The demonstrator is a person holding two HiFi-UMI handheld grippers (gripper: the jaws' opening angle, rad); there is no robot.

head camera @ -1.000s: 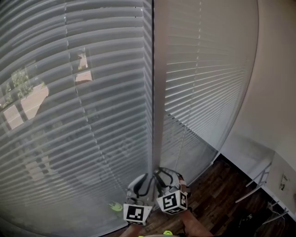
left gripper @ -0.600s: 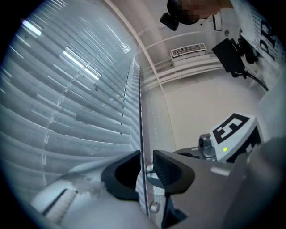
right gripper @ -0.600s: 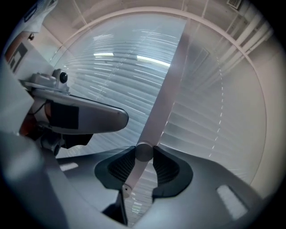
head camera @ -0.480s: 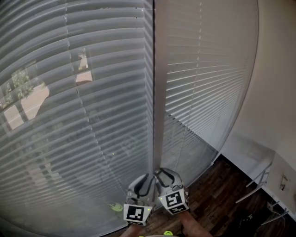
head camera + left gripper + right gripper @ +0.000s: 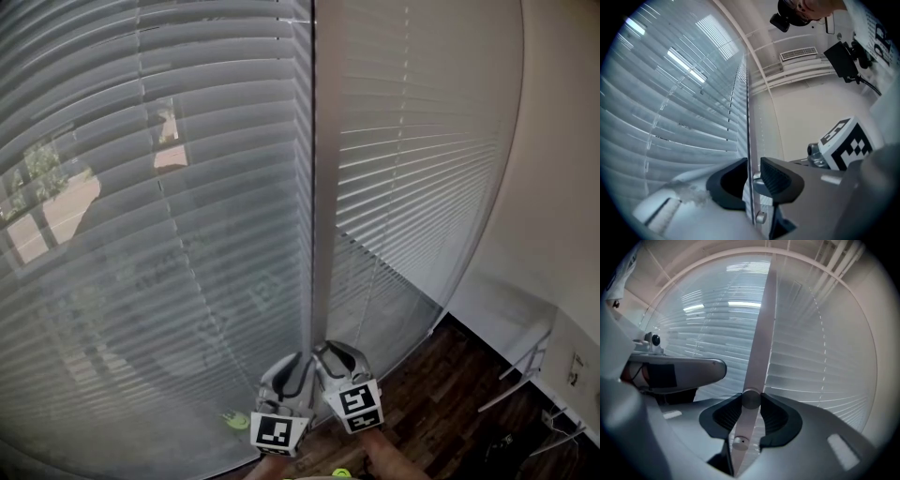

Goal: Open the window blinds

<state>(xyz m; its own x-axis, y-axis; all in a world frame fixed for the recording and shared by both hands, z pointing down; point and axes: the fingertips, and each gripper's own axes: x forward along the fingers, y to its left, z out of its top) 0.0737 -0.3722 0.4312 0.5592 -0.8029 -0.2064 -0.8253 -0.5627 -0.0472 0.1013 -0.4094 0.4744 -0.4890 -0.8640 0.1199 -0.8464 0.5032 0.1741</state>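
Note:
Two white slatted blinds hang side by side, the left blind (image 5: 141,234) and the right blind (image 5: 412,169), with a pale upright frame strip (image 5: 323,187) between them. Both grippers sit close together at the foot of that strip. My right gripper (image 5: 328,352) (image 5: 751,401) is shut on a round metal knob (image 5: 751,398) on the strip, with a pad pressing on each side. My left gripper (image 5: 292,361) (image 5: 751,176) is just to its left. Its jaws stand a narrow gap apart, with the strip's thin edge (image 5: 748,140) against the left pad.
A smaller knob (image 5: 739,442) sits lower on the strip. Dark wood floor (image 5: 450,394) lies at the lower right below a white wall (image 5: 562,187), with a white unit (image 5: 574,370) in the corner. A small yellow-green object (image 5: 234,419) lies at the left blind's foot.
The right gripper has rolled on the knob; its marker cube has turned. The left blind's lower slats now show more dark view between them. The left gripper has kept still.

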